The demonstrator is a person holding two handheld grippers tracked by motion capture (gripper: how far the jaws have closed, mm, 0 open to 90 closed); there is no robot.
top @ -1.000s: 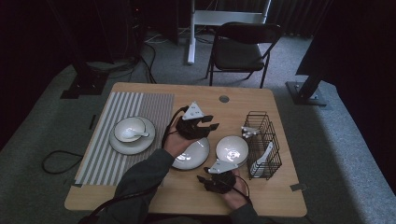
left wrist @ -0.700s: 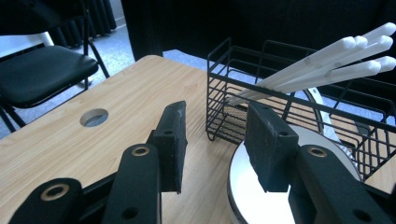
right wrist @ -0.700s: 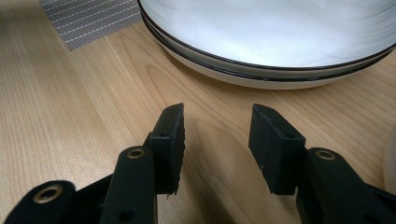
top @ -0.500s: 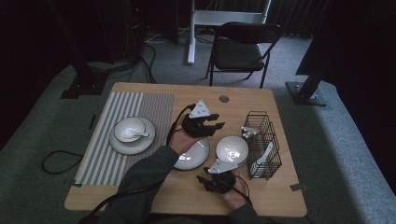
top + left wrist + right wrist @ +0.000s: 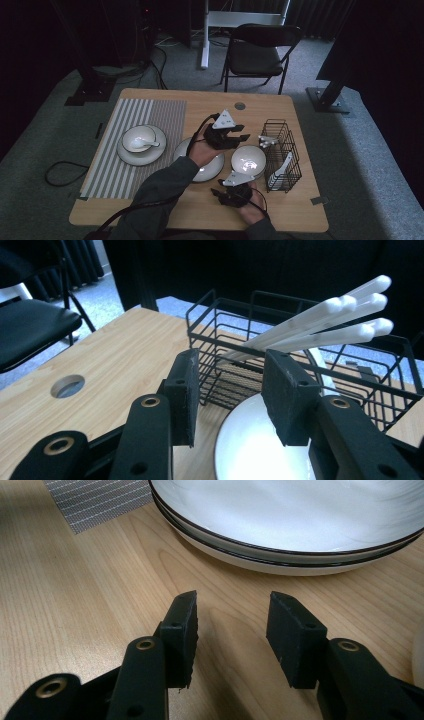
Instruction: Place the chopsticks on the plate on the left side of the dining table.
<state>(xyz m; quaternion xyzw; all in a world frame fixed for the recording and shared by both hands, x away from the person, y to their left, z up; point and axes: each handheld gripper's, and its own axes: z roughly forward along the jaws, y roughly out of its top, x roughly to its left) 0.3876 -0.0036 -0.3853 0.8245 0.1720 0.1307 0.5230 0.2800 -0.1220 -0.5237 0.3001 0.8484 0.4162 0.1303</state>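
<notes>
**Reaching for the white sticks in the basket**

The left tongs (image 5: 235, 140) are held out with the jaws spread apart, and nothing is pinched between them. Just under their tips a small white round bowl (image 5: 248, 160) is seen. Right past the tips, a black wire basket (image 5: 281, 155) is found, and a bunch of long white plastic sticks (image 5: 320, 322) is leaned inside it, with the ends poking up over the rim. The sticks are close ahead of the left tongs and a bit above them, but they are not yet touched.

The right tongs (image 5: 226, 196) are kept low over the light wooden table (image 5: 150, 210), also spread wide and empty. Just ahead of their tips, a wide white plate with a dark rim (image 5: 300, 525) is seen. Farther off to the left tongs' side, a white bowl with a spoon (image 5: 139, 138) is set on another plate, on a grey striped mat (image 5: 125, 110).

It looks like a reach for the sticks is in hand. For the next move, the left tongs would need to be pushed a little farther on and lifted, so one stick is brought between the jaws. Then the jaws would be pressed together gently, so that the other sticks are not knocked.
</notes>
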